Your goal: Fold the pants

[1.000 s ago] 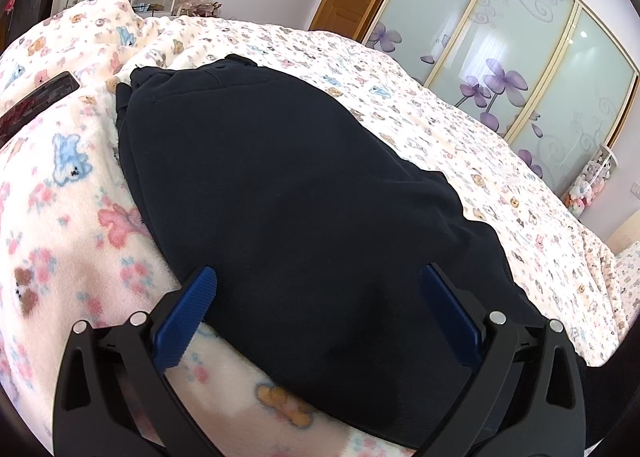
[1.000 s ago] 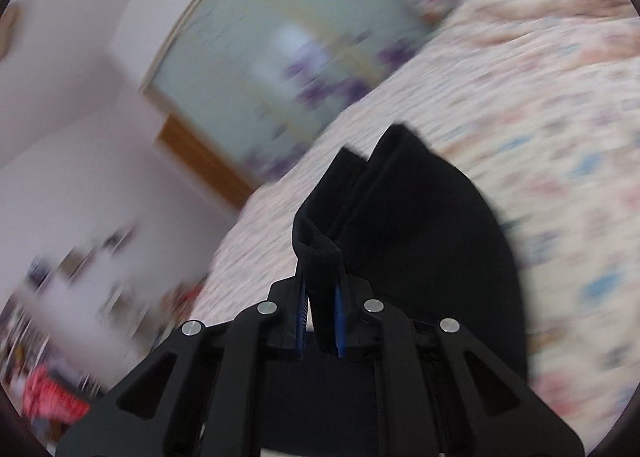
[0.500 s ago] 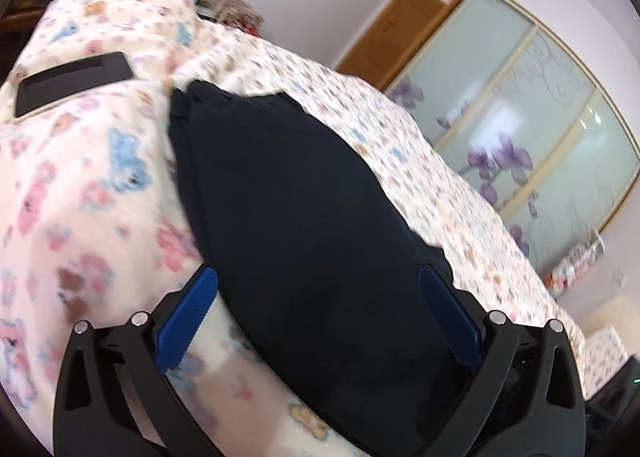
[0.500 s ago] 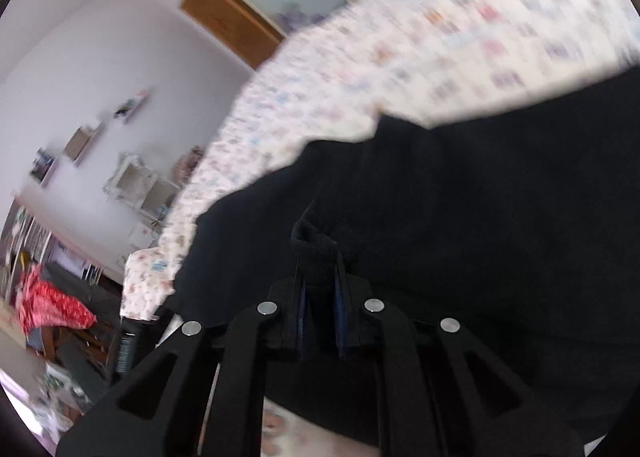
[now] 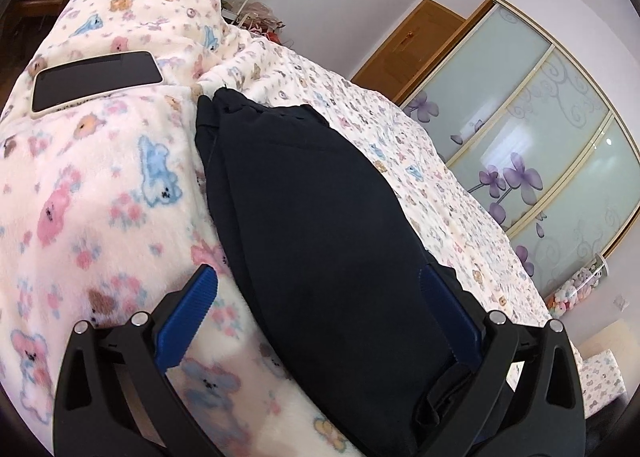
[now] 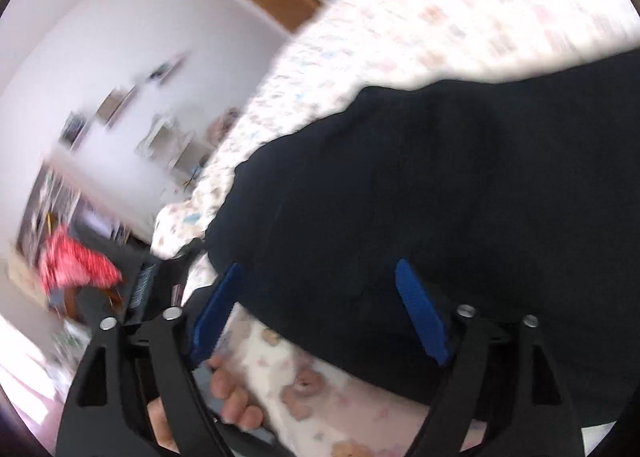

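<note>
Dark navy pants (image 5: pixel 320 217) lie folded lengthwise on a bed, reaching away from me. In the left wrist view my left gripper (image 5: pixel 316 297) is open and hovers over their near end, one blue pad over the blanket and the other at the pants' right edge. The right wrist view is blurred. There my right gripper (image 6: pixel 320 297) has its jaws opening wide over the pants (image 6: pixel 440 177), and the pads press on nothing. A person's fingers (image 6: pixel 236 397) show low down beside its left finger.
The bed carries a cream blanket with a teddy-bear print (image 5: pixel 92 197). A black phone (image 5: pixel 96 77) lies on a raised fold at the far left. Sliding wardrobe doors with purple flowers (image 5: pixel 540 157) and a wooden door stand beyond. A red cloth (image 6: pixel 72 261) hangs at the left.
My right gripper came down to the bed with a fold of the pants pinched, then let it go and spread its jaws. The left gripper rolled and shifted, so the phone shows more fully.
</note>
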The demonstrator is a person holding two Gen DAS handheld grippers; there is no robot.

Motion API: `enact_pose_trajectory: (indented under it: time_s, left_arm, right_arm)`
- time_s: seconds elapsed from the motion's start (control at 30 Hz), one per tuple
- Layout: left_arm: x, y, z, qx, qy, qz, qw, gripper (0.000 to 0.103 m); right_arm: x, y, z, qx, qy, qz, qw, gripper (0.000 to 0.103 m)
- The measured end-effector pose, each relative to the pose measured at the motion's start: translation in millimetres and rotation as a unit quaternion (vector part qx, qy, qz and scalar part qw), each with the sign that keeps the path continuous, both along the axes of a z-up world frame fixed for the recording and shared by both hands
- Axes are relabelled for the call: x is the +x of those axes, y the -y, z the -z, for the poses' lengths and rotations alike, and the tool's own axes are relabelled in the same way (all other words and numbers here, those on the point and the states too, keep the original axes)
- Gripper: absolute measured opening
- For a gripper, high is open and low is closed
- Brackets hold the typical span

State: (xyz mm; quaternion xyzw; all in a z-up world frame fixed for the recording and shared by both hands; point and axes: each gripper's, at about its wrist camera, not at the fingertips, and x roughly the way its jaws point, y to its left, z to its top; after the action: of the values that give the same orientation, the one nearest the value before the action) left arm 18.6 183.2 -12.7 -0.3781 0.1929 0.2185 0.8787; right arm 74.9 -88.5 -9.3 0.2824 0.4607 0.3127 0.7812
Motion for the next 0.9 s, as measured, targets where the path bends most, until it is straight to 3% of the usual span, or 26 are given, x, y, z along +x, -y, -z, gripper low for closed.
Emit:
enact_pose_trajectory:
  time_s: [0.03,0.07,0.2,0.23,0.33,0.47,0.57,0.67,0.77,0.9]
  left_arm:
    - [1,-1,0,0.001,-0.001,0.004,1.0,0.101]
    - [2,-2,1,0.001,-0.002,0.011,0.9999,0.101]
    - [5,-9,5,-0.011,-0.018,0.062,0.9979,0.101]
    - [5,-11,4,-0.016,-0.02,0.074,0.9969,0.101]
    - [-1,-29,-1,-0.045,-0.021,0.11,0.9927,0.101]
    - [4,-64,-3,-0.082,-0.033,0.153,0.9842,0.101]
    - [19,-82,3,-0.105,-0.063,0.19,0.9741,0.101]
    - [31,-86,2,-0.098,-0.084,0.211,0.9688,0.101]
    - [48,-82,2,-0.077,-0.117,0.245,0.9595,0.101]
    - [67,-87,14,-0.094,-0.145,0.269,0.9474,0.101]
  right_arm:
    - [2,-1,11,-0.002,-0.021,-0.003,1.0,0.079]
    - [0,-3,12,-0.007,-0.004,-0.013,1.0,0.078]
    - [-18,7,-9,0.009,-0.017,-0.032,0.999,0.081]
    - [-28,14,-16,0.01,-0.014,-0.035,0.999,0.087]
    - [-57,40,-43,-0.035,0.037,-0.051,0.997,0.095]
    - [-97,74,-66,-0.103,0.125,-0.057,0.985,0.101]
    - [-108,90,-63,-0.095,0.163,-0.041,0.981,0.102]
    - [-104,122,-47,-0.065,0.151,-0.012,0.986,0.102]
    - [-90,115,-36,-0.055,0.114,-0.02,0.992,0.102]
    - [-102,110,-42,-0.082,0.138,-0.04,0.986,0.102]
